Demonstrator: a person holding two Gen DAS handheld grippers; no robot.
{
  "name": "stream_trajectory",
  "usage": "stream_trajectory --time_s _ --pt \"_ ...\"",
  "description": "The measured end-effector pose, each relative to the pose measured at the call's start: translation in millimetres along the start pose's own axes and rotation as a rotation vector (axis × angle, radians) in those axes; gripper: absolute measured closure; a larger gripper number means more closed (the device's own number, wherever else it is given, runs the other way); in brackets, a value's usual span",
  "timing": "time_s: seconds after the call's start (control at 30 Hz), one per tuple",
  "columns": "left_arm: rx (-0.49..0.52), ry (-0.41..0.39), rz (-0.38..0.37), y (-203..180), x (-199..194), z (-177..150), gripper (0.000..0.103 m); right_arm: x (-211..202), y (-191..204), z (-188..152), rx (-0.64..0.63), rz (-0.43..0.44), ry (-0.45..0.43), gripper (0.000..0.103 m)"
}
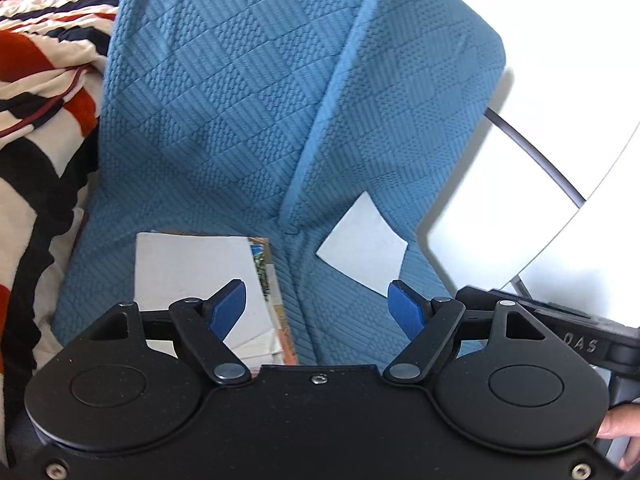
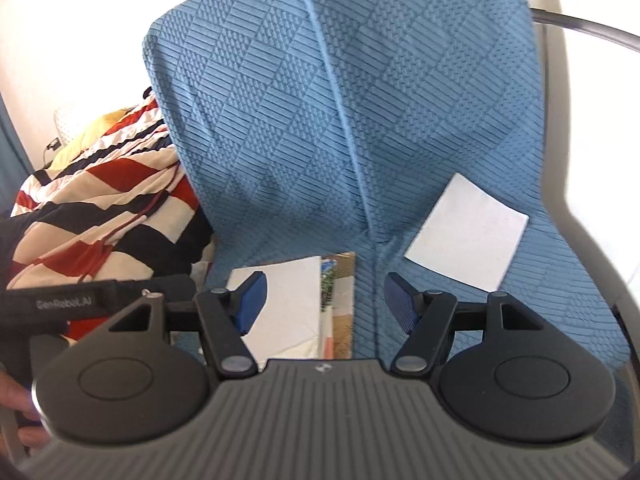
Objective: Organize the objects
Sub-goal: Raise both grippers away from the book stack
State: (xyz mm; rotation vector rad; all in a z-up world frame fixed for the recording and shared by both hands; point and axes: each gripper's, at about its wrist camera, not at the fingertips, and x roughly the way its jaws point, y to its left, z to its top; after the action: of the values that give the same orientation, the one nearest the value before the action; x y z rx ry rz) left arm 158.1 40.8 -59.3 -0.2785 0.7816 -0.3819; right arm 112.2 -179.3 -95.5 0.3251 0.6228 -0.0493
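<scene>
Left gripper (image 1: 316, 306) with jaws spread wide, blue pads clear of everything, nothing between them; right gripper (image 2: 324, 304) likewise spread wide and empty. Both poised above and apart from a blue quilted mat with a woven checker texture (image 1: 224, 92) (image 2: 280, 128), folded along a raised central seam into two panels. Just beyond the left pad of each gripper, on the left panel: a white rectangular booklet lying flat over a colourful printed sheet (image 1: 192, 276) (image 2: 288, 300), its printed edge showing along the right side. Beyond the right pad, on the right panel, well clear of the booklet: a small white square card (image 1: 362, 246) (image 2: 468, 232), lying flat and turned at an angle. To the left of the mat, touching its edge: a rumpled blanket striped in red, white and black (image 1: 44, 92) (image 2: 104, 200). To the right, past the mat: a white surface (image 1: 516, 184) crossed by a dark curved rod (image 1: 532, 148) (image 2: 592, 28). At the lower corners, fingers of a hand (image 1: 618, 432) (image 2: 20, 400) around the gripper handles.
</scene>
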Motion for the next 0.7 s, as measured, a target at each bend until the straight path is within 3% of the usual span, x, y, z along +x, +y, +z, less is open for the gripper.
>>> stream_trajectory --time_s 0.7 --pt "0.059 0.004 -0.04 -58.7 4.7 -24.8 0.018 -33.5 -54.2 -41.1 0.097 -0.098 0.018 0.036"
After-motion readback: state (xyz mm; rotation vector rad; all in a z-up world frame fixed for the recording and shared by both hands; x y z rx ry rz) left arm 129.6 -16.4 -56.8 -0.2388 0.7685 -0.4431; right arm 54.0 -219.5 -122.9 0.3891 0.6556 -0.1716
